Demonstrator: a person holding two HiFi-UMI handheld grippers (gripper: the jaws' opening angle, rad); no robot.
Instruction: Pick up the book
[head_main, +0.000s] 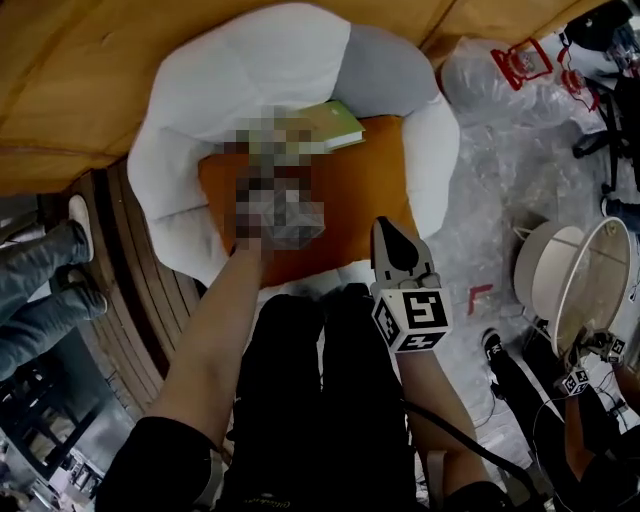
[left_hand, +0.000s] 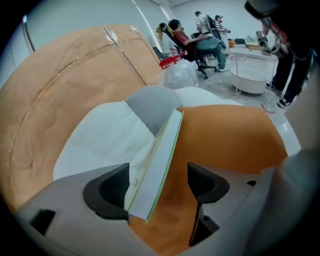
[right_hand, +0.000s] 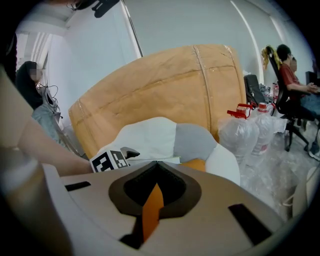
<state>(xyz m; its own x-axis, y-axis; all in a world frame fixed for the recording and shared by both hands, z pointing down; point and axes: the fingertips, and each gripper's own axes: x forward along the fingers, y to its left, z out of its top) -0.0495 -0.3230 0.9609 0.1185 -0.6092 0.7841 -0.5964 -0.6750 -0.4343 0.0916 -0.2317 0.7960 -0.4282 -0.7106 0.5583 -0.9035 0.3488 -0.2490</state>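
A thin book with a green cover (head_main: 336, 124) lies on the orange seat cushion (head_main: 350, 195) of a white and grey padded chair (head_main: 250, 70), at the seat's back edge. In the left gripper view the book (left_hand: 159, 155) runs edge-on between the jaws of my left gripper (left_hand: 159, 184). The jaws stand wide and open, with a gap on the right side of the book. In the head view a blurred patch covers this gripper. My right gripper (head_main: 388, 232) hovers over the seat's front right, shut and empty, its tips (right_hand: 157, 166) meeting.
A large brown paper-wrapped shape (head_main: 80, 60) stands behind the chair. Clear bags of bottles (head_main: 500, 80) and a white round lamp shade (head_main: 575, 270) lie to the right on plastic sheeting. A person's legs (head_main: 40, 270) stand at the left. People sit at desks (left_hand: 200, 37) farther off.
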